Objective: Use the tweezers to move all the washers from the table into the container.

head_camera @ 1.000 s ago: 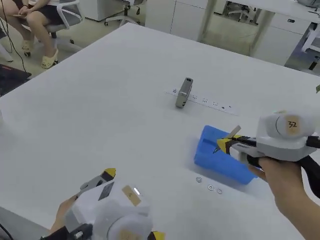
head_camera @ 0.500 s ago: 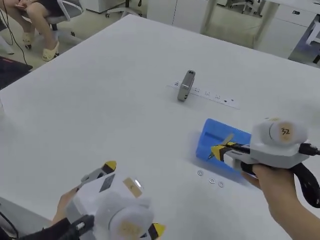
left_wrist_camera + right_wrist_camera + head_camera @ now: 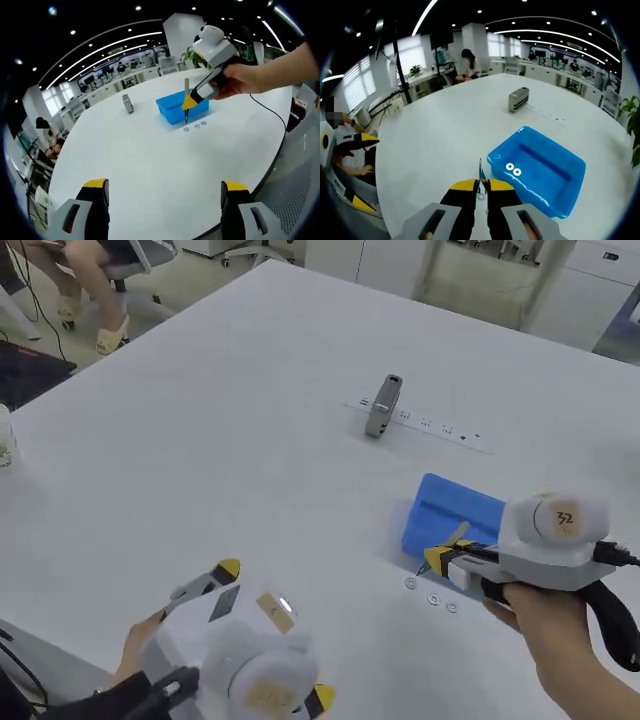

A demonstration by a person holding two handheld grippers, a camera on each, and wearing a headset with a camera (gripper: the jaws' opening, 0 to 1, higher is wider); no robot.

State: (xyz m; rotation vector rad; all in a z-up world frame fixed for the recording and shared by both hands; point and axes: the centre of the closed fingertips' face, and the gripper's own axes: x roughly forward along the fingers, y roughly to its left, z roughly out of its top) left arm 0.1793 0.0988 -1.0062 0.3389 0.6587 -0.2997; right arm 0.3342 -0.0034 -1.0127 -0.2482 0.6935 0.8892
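My right gripper (image 3: pixel 436 562) is shut on thin metal tweezers (image 3: pixel 480 173), whose tip points down at the table just in front of the blue container (image 3: pixel 455 512). Three washers (image 3: pixel 432 599) lie in a short row on the white table beside that tip, also seen as washers (image 3: pixel 196 126) in the left gripper view. Two washers (image 3: pixel 513 169) lie inside the blue container (image 3: pixel 540 172). My left gripper (image 3: pixel 164 186) stands open and holds nothing, low over the near table edge, far from the washers.
A grey block (image 3: pixel 383 405) stands on a flat white power strip (image 3: pixel 440 428) beyond the container. The white table (image 3: pixel 220 440) is wide and bare on the left. A person sits on a chair (image 3: pixel 100 260) past the far left corner.
My right gripper has come off the container toward me and lowered, so the tweezers' tip now stands by the three washers. The left gripper has stayed open and low.
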